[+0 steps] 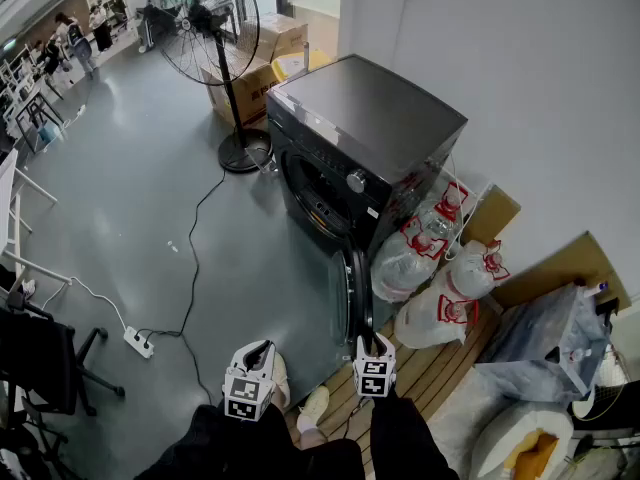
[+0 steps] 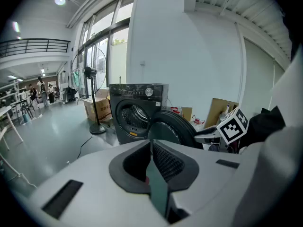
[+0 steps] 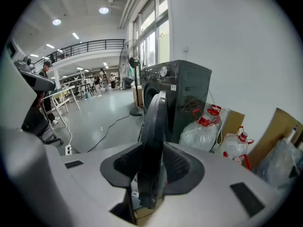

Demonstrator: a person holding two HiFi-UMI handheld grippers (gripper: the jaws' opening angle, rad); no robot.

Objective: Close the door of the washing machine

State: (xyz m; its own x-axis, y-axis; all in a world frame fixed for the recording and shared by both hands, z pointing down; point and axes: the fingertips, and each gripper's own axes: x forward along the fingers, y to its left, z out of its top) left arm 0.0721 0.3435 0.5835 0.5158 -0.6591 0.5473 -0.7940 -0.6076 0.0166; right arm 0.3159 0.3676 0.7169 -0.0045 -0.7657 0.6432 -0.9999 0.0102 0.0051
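The dark grey washing machine stands against the white wall with its round door swung wide open toward me. My right gripper is at the door's free edge. In the right gripper view the door's rim runs between the two pads, and the right gripper is shut on it. My left gripper hangs left of the door, apart from it. In the left gripper view the left gripper has its pads together with nothing between them, and the machine and door lie ahead.
A standing fan and cardboard boxes stand left of the machine. White bags with red handles lie to its right on a wooden pallet. A cable runs across the floor to a power strip. A black chair is at the left.
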